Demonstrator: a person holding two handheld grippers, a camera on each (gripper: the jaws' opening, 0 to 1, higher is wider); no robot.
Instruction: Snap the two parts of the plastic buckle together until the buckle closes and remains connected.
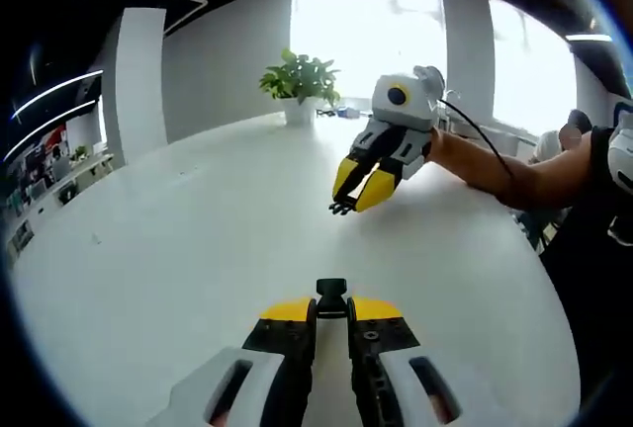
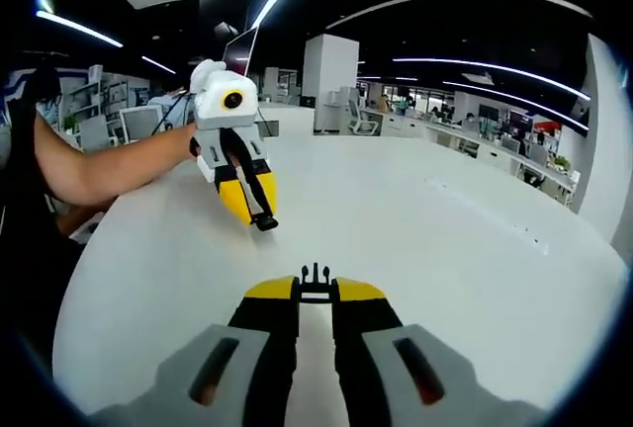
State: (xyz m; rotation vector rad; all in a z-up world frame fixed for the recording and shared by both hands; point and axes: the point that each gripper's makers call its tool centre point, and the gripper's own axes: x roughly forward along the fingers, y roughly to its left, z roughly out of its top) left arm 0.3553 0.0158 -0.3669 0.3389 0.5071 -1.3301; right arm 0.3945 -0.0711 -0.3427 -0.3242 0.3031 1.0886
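The left gripper (image 1: 331, 310) pinches the socket (image 1: 331, 295) at lower centre; the right gripper (image 2: 316, 291) pinches the prongs (image 2: 315, 276), also lower centre. The halves are well apart above the table (image 1: 178, 239). If they meet tilted, the prongs may jam or slip from the jaws. Both forearms reach inward, grippers pointing at each other.

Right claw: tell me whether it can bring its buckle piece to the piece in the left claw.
Probably yes. The right claw and left claw each pinch a black buckle piece, with bare white table between them.
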